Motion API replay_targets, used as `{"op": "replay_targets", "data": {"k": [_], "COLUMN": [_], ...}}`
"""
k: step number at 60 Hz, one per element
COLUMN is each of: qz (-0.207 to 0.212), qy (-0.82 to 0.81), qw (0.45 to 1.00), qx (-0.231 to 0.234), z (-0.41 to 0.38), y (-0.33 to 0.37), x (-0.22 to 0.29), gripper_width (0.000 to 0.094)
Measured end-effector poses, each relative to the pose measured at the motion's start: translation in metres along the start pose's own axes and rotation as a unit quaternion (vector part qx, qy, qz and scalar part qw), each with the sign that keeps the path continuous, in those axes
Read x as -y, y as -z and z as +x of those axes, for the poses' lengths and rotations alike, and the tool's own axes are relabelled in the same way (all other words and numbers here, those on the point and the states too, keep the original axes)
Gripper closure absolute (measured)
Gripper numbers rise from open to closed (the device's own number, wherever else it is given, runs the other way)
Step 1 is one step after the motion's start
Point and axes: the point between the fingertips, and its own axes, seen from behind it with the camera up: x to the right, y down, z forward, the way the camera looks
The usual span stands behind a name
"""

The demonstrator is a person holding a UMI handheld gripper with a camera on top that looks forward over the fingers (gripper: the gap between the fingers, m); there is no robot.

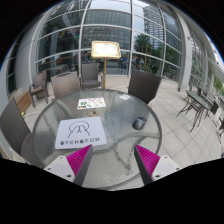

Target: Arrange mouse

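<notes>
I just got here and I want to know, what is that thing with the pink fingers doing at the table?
A person is holding a gripper over a round glass table outside a glass building. Its fingers are open and hold nothing. Ahead of them lies a white mouse pad, and off to one side sits a small dark mouse, untouched. A printed card lies farther back, and chairs stand around the table.

You have a round glass table [118,122] in front of you, out on a paved terrace. A white mat [82,133] with a logo and orange lettering lies on its near side, and a small printed card [91,102] lies farther back. Grey chairs [144,85] ring the table. Beyond them you can see a wooden lectern [104,51] before a glass building [110,25], and more seating [200,103] off to one side.
</notes>
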Motion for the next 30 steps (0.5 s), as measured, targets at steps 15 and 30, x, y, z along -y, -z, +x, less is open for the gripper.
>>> {"op": "replay_targets", "data": {"k": [15,30], "qz": [-0.07,-0.106], "qy": [0.0,0.006], "qw": [0.998,0.994], "qx": [0.0,0.016], "z": [0.067,0.143], "y": [-0.063,-0.163], "x": [-0.074,-0.055], "gripper_width": [0.0099,0.0121]}}
